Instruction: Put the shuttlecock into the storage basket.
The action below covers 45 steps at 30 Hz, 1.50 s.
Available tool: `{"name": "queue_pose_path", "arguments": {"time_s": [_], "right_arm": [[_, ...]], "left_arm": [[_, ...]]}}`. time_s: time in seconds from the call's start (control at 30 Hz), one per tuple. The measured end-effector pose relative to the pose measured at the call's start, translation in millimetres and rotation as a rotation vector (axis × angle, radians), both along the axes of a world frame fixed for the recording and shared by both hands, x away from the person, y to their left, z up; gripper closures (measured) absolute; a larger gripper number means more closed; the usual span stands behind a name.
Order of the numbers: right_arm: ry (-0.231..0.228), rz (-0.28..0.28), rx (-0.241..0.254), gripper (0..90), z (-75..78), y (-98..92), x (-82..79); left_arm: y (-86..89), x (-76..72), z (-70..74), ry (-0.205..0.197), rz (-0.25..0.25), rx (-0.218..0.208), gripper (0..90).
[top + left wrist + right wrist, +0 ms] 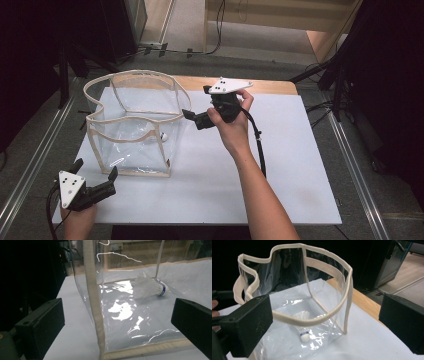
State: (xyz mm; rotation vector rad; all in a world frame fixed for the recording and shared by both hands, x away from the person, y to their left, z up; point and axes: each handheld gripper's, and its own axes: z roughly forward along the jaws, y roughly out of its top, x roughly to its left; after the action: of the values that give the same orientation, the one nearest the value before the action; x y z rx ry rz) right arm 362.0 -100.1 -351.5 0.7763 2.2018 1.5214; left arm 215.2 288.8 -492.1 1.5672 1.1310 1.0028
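Shuttlecock [303, 325] lies in the bag [131, 122], frame centre-left; right gripper [196, 118] nearer, left gripper [95, 177] lower left; both spread, empty.

You are holding your left gripper [95, 176] low at the near left of the high view, your left hand [77, 220] wrapped around its rear and its jaws standing wide apart, pointing up and to the right. In the left gripper view those jaws are sitting far apart at either edge with nothing clamped between them. You are reaching your right forearm [262, 200] forward and leftward, your right hand [232, 125] gripping the right gripper [192, 114], whose jaws are pointing left and are likewise spread wide and gripping nothing.
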Motion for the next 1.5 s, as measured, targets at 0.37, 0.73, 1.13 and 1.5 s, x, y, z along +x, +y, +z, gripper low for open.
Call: {"name": "queue_pose_path", "arguments": {"time_s": [0.37,0.73,1.13,1.5], "right_arm": [[-0.008,-0.025,-0.008,0.0,-14.6,-13.3,-9.4],[0.004,-0.048,0.006,0.0,-29.4,-27.7,-15.0],[0.021,-0.09,0.008,0.0,-47.2,-47.4,-22.5],[0.047,-0.132,0.02,0.0,-63.8,-70.5,-29.5]], "left_arm": [[0.6,0.2,0.0,-0.001,-0.002,-0.004,0.0],[-0.1,-0.3,0.0,0.002,-0.004,0.005,0.0],[-0.1,-0.3,0.0,0.002,-0.003,0.004,0.0],[0.0,-0.2,0.0,0.002,-0.003,0.004,0.0]]}}
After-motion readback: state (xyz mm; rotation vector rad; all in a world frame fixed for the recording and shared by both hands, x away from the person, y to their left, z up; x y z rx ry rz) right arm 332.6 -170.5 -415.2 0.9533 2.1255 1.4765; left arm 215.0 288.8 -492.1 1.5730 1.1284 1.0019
